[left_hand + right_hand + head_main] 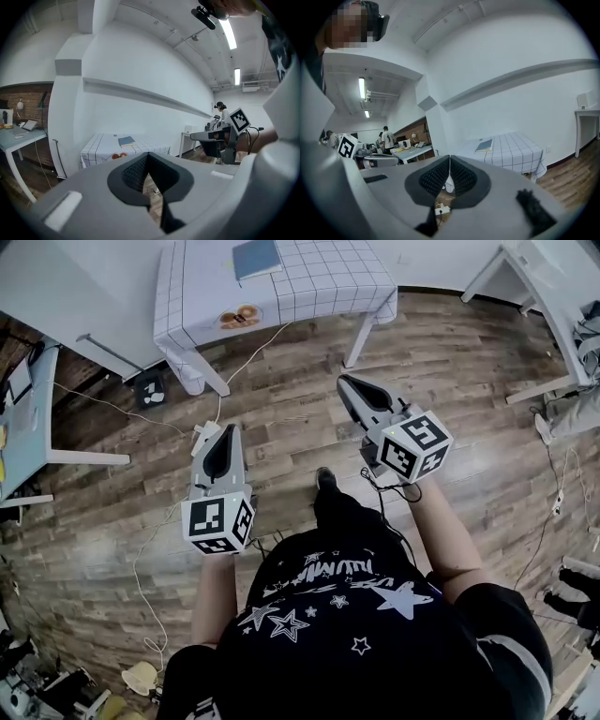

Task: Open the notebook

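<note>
A closed blue notebook [255, 257] lies on a small table under a white checked cloth [309, 287], far ahead of me across the wooden floor. It also shows as the notebook [126, 140] in the left gripper view and as the notebook [484, 145] in the right gripper view. My left gripper [228, 431] and right gripper [345, 382] are both held in the air well short of the table. The left gripper [148, 157] is shut and holds nothing. The right gripper [449, 161] has its pads together with nothing between them.
An orange print [236, 318] marks the cloth near the table's front edge. A power strip with cables [201, 433] lies on the floor below my left gripper. A white desk [19, 418] stands at the left, another white table [534, 277] at the top right. People [387, 139] stand far off.
</note>
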Available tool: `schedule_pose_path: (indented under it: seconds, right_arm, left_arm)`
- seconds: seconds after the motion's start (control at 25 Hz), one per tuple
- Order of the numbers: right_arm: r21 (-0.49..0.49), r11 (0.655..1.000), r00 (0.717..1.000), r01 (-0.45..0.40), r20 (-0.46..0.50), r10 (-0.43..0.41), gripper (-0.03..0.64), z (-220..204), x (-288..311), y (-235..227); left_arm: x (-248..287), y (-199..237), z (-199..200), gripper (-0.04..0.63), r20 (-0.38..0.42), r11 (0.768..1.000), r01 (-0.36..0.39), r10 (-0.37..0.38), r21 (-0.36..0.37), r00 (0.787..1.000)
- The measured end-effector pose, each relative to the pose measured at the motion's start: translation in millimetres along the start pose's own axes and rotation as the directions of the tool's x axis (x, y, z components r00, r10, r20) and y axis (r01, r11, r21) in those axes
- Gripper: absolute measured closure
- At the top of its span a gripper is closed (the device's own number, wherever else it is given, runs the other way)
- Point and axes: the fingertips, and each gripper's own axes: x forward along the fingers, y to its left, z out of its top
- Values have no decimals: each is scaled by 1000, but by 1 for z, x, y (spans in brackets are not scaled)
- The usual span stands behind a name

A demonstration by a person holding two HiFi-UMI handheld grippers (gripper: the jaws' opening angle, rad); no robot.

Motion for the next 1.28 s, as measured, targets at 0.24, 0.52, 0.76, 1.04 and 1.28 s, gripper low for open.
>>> schedule_pose_path:
  seconds: [0.24, 0.52, 0.76, 1.04, 1.28]
  right_arm:
    - [24, 1000, 1000, 0, -17, 0, 600, 15, 38, -76]
    - [75, 997, 999, -29, -21, 30, 600, 19, 51, -137]
    - [80, 995, 998, -59, 2, 59, 600, 31, 64, -160]
    - [65, 995, 997, -73, 33, 71, 600, 49, 86, -170]
    - [46, 997, 998, -70, 11, 70, 600, 49, 111, -179]
  left_arm:
    - [71, 5, 1, 586, -50, 999, -29, 27, -34, 998]
    - [130, 0, 18, 586, -61, 996, -85, 86, 18, 994]
    - [157, -2, 47, 586, -17, 995, -96, 96, -29, 995]
    - [179, 16, 74, 586, 44, 992, -126, 127, -26, 991]
    - [207, 42, 66, 586, 39, 991, -123, 125, -43, 991]
